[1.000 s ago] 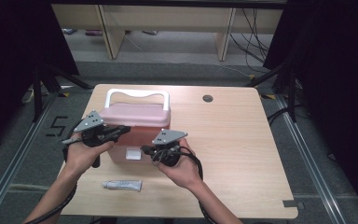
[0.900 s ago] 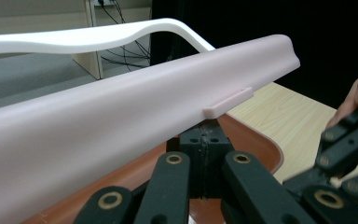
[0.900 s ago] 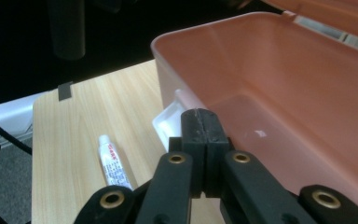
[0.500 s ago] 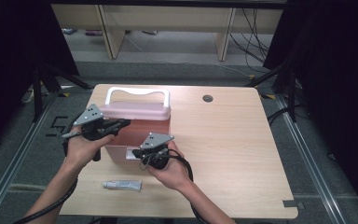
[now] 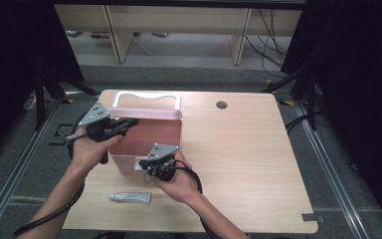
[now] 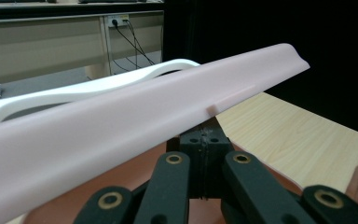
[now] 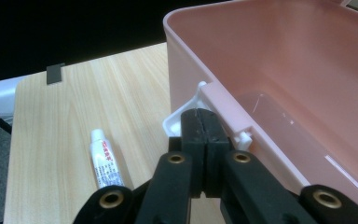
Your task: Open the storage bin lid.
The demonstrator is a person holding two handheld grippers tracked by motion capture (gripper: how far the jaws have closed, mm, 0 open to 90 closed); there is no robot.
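A pink box (image 5: pixel 122 160) stands on the table with its lid (image 5: pixel 146 114) raised and its inside empty. The lid carries a white handle (image 5: pixel 146 94). My left gripper (image 5: pixel 128 122) is shut, its tips up under the lid's front rim (image 6: pixel 121 126); the rim hides the very tips (image 6: pixel 205 140). My right gripper (image 5: pixel 146 164) is shut against the white latch (image 7: pixel 172 122) on the box's front wall (image 7: pixel 186 60). A small white tube (image 5: pixel 130 198) lies on the table in front of the box, left of my right gripper's jaws (image 7: pixel 200 119) in the right gripper view.
The wooden table (image 5: pixel 248 149) has a cable hole (image 5: pixel 222 105) at the back and a dark tape mark (image 5: pixel 309 217) near the front right corner. Open tabletop lies right of the box. Shelving and cables stand beyond the far edge.
The lid has gone from closed to raised, with my left gripper rising under its rim. My right gripper moved left and down to the box's front latch.
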